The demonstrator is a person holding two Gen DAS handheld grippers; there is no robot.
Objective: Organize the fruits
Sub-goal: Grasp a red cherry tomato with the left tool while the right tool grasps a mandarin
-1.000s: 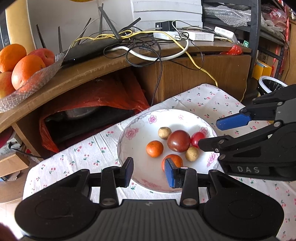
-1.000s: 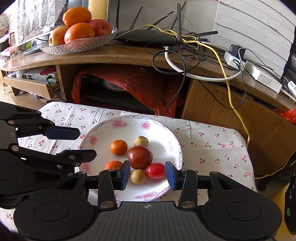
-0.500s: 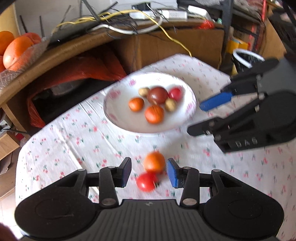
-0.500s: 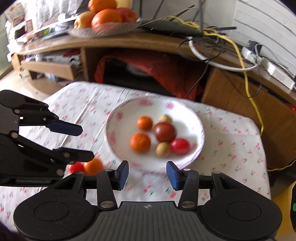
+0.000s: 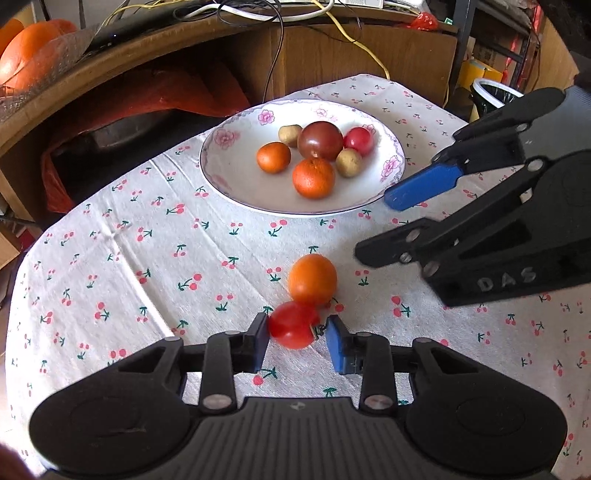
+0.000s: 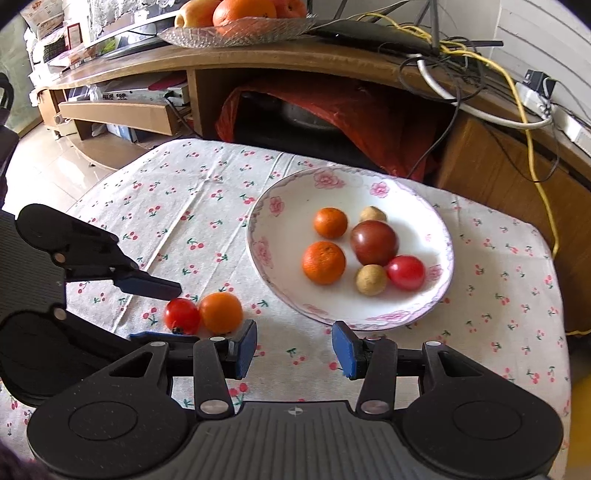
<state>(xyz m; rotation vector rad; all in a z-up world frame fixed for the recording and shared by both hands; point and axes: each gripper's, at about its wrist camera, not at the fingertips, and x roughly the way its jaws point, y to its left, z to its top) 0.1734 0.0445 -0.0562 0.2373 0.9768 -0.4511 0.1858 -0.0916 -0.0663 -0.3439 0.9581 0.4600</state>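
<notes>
A red tomato (image 5: 293, 325) lies on the cherry-print cloth, touching an orange mandarin (image 5: 312, 278) just beyond it. My left gripper (image 5: 295, 336) straddles the tomato and its jaws are closing: the left pad touches it, while a thin gap shows at the right pad. From the right wrist view, the same tomato (image 6: 181, 314) and mandarin (image 6: 221, 312) sit at the left gripper (image 6: 162, 314). My right gripper (image 6: 293, 349) hangs open and empty over the cloth, just short of the flowered plate (image 6: 258, 258). The plate holds two mandarins, a dark tomato, a red tomato and two small brown fruits.
A wooden TV stand (image 6: 332, 59) runs behind the table, carrying a glass dish of oranges (image 6: 236, 29) and tangled cables (image 6: 461, 62). Red plastic (image 6: 354, 110) fills the shelf below. The right gripper (image 5: 375, 227) reaches in from the right in the left wrist view. The cloth's left half is bare.
Both grippers have drawn back from the plate and sunk toward the cloth. The loose tomato and mandarin came into view, and the left jaws have narrowed around the tomato.
</notes>
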